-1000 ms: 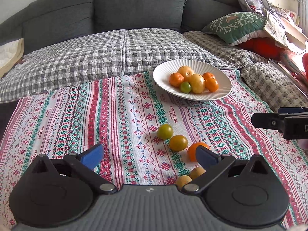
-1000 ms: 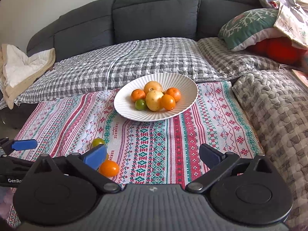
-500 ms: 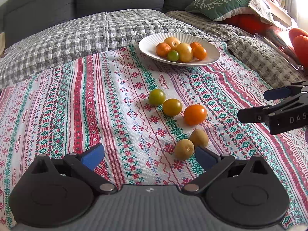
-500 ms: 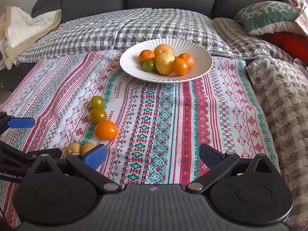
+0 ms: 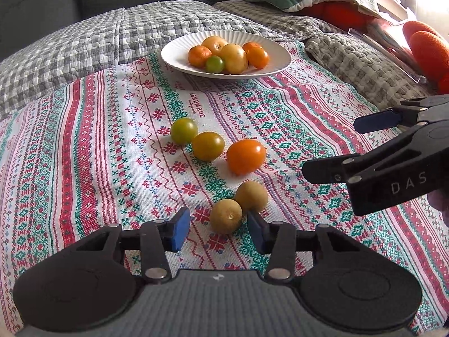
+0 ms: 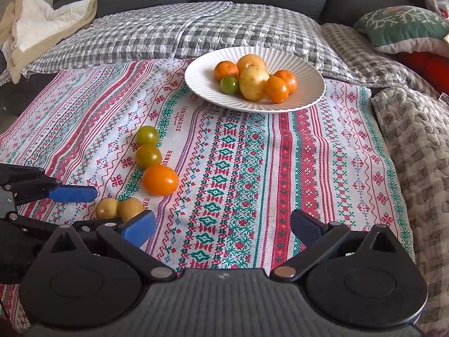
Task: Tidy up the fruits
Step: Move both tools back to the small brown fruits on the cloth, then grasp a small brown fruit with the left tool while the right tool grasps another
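Note:
A white ribbed plate (image 5: 179, 56) (image 6: 306, 70) at the far side of the patterned cloth holds several orange, yellow and green fruits. On the cloth lie a green tomato (image 5: 183, 130) (image 6: 147, 135), a yellow-green tomato (image 5: 208, 145) (image 6: 148, 156), an orange tomato (image 5: 246, 156) (image 6: 160, 179) and two small yellow-brown fruits (image 5: 226, 215) (image 6: 107, 208). My left gripper (image 5: 219, 231) is partly closed, its blue pads on either side of the nearer yellow-brown fruit, with gaps showing. My right gripper (image 6: 221, 226) is open and empty above the cloth, to the right of the loose fruits.
The patterned cloth (image 5: 84, 140) lies over a grey checked quilt (image 6: 174, 33) on a dark sofa. A green embroidered cushion (image 6: 404, 25) and orange cushions (image 5: 426, 47) sit at the right. A cream blanket (image 6: 42, 25) lies at the far left.
Both grippers have moved forward and down toward the cloth. My left gripper's jaws have narrowed from wide open and now straddle the nearer yellow-brown fruit.

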